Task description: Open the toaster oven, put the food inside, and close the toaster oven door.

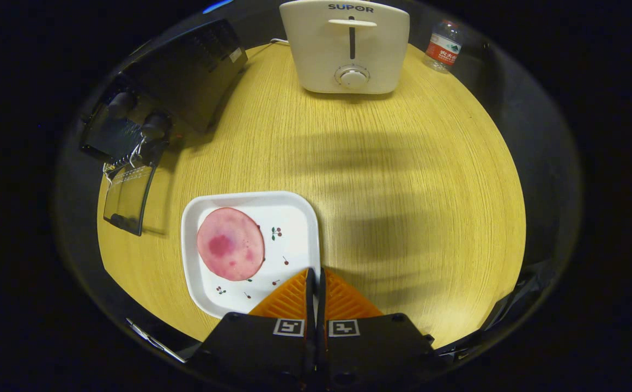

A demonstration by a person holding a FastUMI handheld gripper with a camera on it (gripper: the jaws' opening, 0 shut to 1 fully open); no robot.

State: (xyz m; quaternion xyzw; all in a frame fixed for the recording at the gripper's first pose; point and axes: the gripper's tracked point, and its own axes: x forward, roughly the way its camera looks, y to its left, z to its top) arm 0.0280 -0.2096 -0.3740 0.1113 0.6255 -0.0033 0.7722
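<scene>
A round pink slice of food (pixel 230 243) lies on a white square plate (pixel 294 218) just ahead and left of my fingers. My gripper (pixel 315 272) is shut with nothing between its fingers, its tips over the plate's near right edge. Beyond the plate to the left stands the black toaster oven (pixel 185 76), with its glass door (pixel 126 198) folded down open onto the table. Two dark knobs (pixel 155 125) show on its front.
A cream pop-up toaster (pixel 348 46) stands at the far side of the wooden table (pixel 403 179), with a small water bottle (pixel 443 46) to its right. The table's edges curve round close on both sides.
</scene>
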